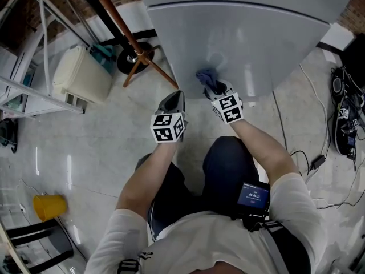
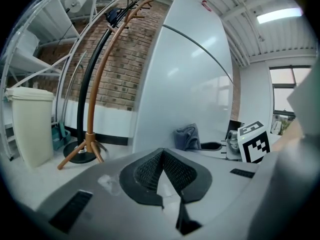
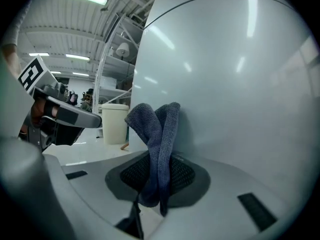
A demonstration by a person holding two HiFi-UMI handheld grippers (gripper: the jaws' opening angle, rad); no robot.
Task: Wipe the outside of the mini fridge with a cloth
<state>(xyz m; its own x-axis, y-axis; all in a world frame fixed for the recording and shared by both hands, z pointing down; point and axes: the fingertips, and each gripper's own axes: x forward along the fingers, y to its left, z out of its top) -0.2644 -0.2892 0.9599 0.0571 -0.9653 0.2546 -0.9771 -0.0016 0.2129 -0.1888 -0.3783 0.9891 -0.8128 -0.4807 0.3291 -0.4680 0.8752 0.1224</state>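
Observation:
The pale grey mini fridge [image 1: 245, 44] stands in front of me, its door face filling the right gripper view [image 3: 235, 84] and rising tall in the left gripper view [image 2: 190, 84]. A folded blue-grey cloth [image 3: 156, 134] is pinched in my right gripper [image 3: 155, 184], which is shut on it and presses it against the lower fridge door [image 1: 206, 80]. The cloth [image 2: 187, 136] also shows beside the fridge from the left. My left gripper [image 1: 171, 104] hovers just left of the right one, jaws shut and empty [image 2: 162, 176], near the fridge's lower left corner.
A brown wooden coat stand [image 1: 134, 44] with a black round base [image 2: 82, 151] rises left of the fridge. A cream bin [image 1: 82, 76] and white shelving [image 1: 23, 56] stand further left. Cables [image 1: 342, 119] lie at right. A yellow bucket [image 1: 48, 206] sits on the floor.

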